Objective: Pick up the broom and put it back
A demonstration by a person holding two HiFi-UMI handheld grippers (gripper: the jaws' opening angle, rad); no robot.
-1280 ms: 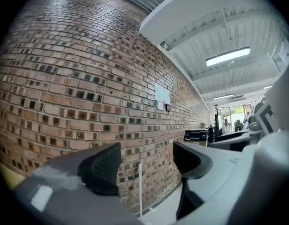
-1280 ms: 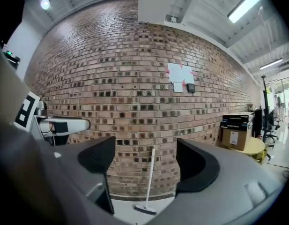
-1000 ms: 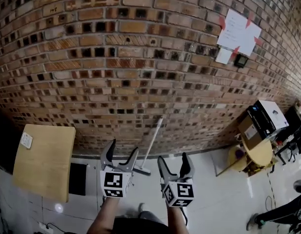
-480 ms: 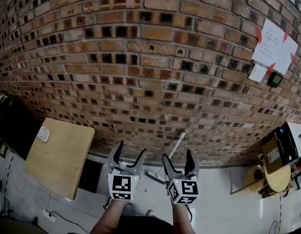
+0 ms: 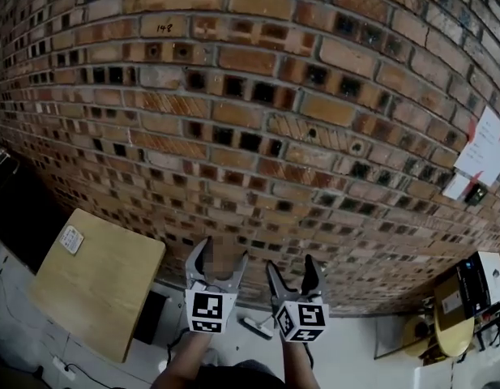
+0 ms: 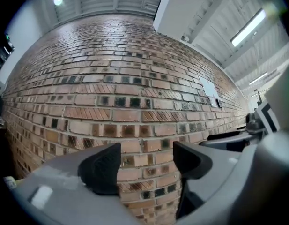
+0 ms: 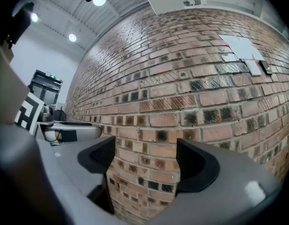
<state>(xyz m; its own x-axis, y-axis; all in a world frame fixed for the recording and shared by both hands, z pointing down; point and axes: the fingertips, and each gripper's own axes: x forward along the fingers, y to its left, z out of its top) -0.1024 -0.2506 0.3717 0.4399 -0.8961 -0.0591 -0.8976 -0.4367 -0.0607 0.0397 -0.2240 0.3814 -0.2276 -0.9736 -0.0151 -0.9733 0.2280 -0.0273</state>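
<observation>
Two tongs are held up side by side facing one brick wall (image 5: 258,96). The left tongs (image 5: 223,254) are released, jaws apart with only bricks between them in the left gripper view (image 6: 146,163). The right tongs (image 5: 291,264) are likewise spread and empty in the right gripper view (image 7: 146,161). One broom (image 5: 255,326) shows only as a pale lower end on the floor (image 5: 355,363) at the wall's foot, between and beyond the two marker cubes. Its handle cannot be made out and neither pair of tongs touches it. One wooden worktop (image 5: 96,282) stands at the left. One paper sheet (image 5: 486,148) on the wall is cut off by the right edge.
</observation>
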